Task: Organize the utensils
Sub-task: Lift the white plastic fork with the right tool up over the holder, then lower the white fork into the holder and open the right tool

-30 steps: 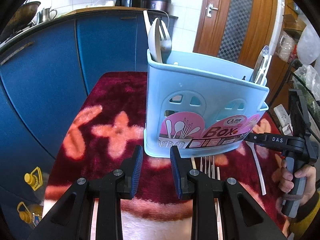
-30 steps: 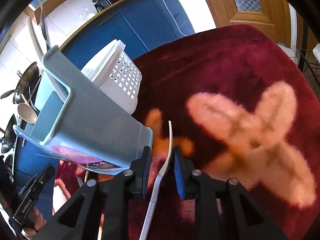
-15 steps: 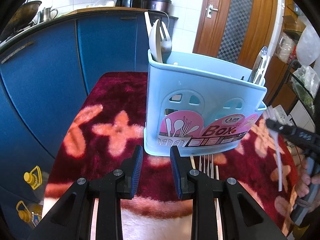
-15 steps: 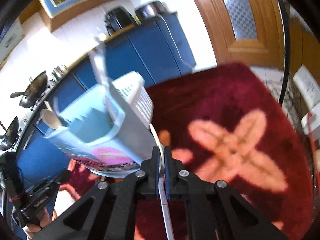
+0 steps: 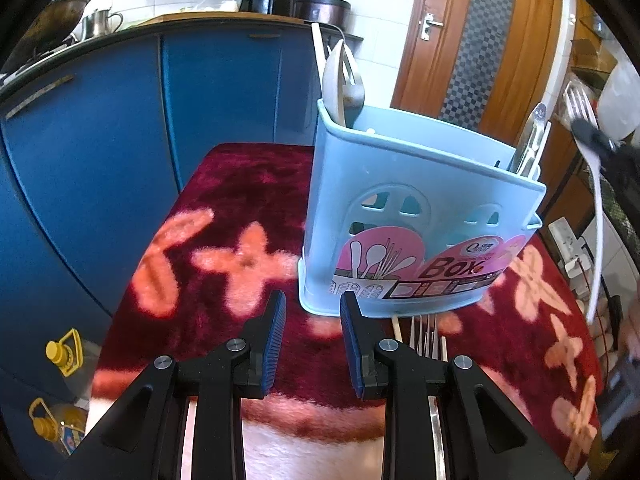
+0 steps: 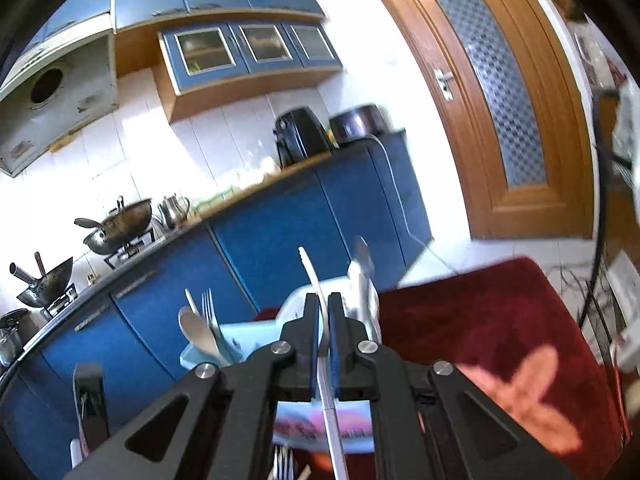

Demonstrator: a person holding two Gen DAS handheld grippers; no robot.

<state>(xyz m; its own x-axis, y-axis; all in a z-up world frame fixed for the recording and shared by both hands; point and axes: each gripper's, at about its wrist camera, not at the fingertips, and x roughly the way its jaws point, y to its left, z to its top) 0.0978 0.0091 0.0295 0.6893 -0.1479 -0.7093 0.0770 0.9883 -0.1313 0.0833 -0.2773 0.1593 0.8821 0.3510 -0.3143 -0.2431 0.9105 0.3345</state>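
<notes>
A light blue utensil holder stands on the red flowered rug. A pale spoon and a fork stick up from its left compartment, metal utensils from its right one. My left gripper hangs open in front of the holder with nothing between its fingers. Several forks and chopsticks lie on the rug by its right finger. My right gripper is shut on a white plastic fork, tines up, raised above the holder. The left wrist view shows this fork at the far right.
Blue kitchen cabinets run along the left and back. Yellow-capped oil bottles stand on the floor at lower left. A white power strip lies right of the rug. Woks sit on the stove; a wooden door is at right.
My right gripper closed on the white fork lying on the rug and lifted it up beside the holder, tilting upward. The left gripper stayed still and open.
</notes>
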